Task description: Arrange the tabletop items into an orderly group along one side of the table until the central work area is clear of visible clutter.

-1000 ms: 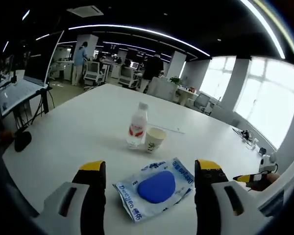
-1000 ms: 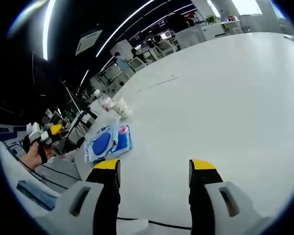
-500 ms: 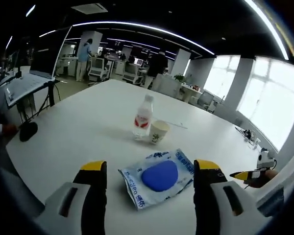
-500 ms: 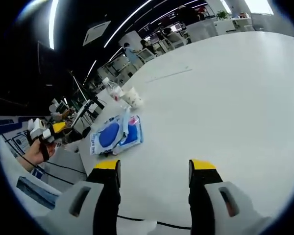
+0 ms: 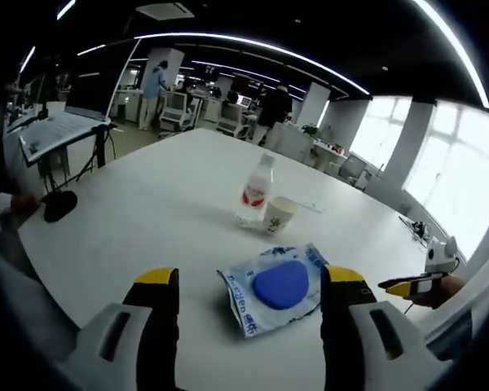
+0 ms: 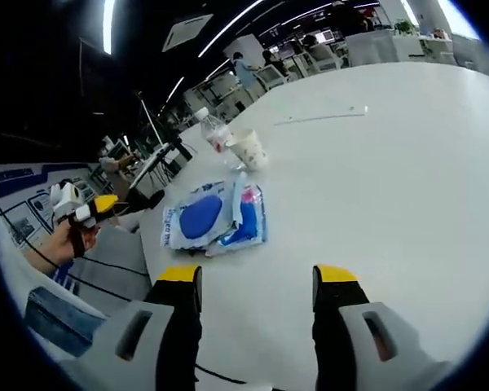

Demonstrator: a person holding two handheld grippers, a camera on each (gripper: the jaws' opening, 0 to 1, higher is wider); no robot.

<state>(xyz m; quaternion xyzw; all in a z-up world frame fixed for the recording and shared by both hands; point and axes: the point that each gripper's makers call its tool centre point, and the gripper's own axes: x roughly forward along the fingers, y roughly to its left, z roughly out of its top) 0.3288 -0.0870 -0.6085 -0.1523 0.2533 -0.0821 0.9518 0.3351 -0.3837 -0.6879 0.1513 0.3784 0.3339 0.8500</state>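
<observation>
Left tongs point(image 5: 244, 285): you hold them with the jaws apart and empty, poised just short of the blue packet, which lies between the two yellow tips in the left gripper view. That framing suggests you are lining up to take the packet next.
Right tongs point(image 6: 246, 281): your jaws stand apart here too, gripping nothing, low over bare white table point(image 6: 391, 179). They look parked out of the way, leaving the near items to your other hand.
Other gripper: your left tool shows at the left edge of the right gripper view, held in a hand; your right one peeks in at the right edge of the left gripper view.
Blue packet point(image 5: 275, 287): a flat crinkled pouch with a blue oval on it, lying near the table's edge, closest of the items. In the right gripper view a second, similar pack seems to overlap it; you cannot tell for certain.
Paper cup point(image 5: 279, 215): upright, just beside the bottle, beyond the packet.
Bottle point(image 5: 255, 191): upright, capped, red label, touching or nearly touching the cup. The pair already forms a small group, so the packet probably belongs next to them.
Thin strip point(image 6: 320, 117): a pale straw-like thing lying alone farther out on the table.
Dark object point(image 5: 59, 204): sits at the table's left edge, well apart from the rest.
Progress: judged early; the items are spread out, not yet lined along one side.
</observation>
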